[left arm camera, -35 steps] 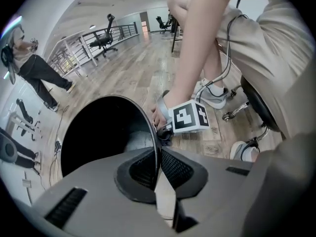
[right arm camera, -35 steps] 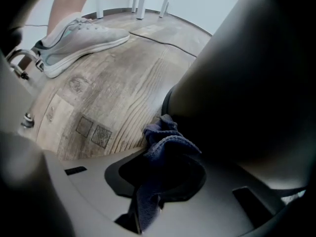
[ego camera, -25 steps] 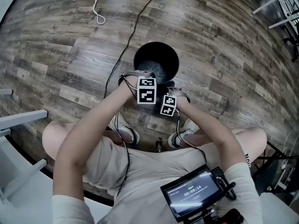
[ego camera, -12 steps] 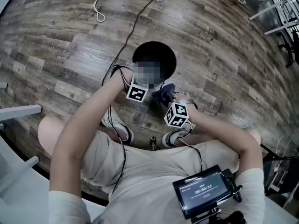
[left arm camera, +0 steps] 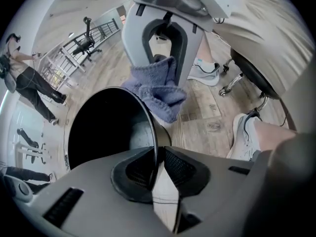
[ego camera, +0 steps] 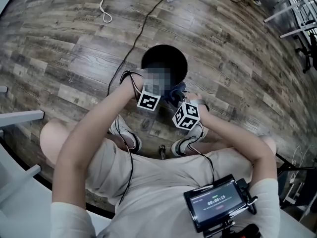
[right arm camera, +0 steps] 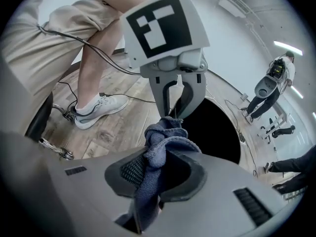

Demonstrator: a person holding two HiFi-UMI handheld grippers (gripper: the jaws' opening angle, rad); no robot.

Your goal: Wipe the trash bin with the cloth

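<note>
While my left tool (left arm camera: 157, 157) is clamping shut on the trash bin (left arm camera: 98, 132) rim, my right tool (right arm camera: 159, 169) is clutching the cloth (right arm camera: 165, 135); pressing it onto the wall likely comes next.

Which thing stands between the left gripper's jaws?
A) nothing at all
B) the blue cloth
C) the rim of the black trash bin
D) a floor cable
C: in the left gripper view the thin rim of the trash bin runs between the jaws of the left gripper, which have just been closing on it. The cloth is pinched in the right gripper.
</note>
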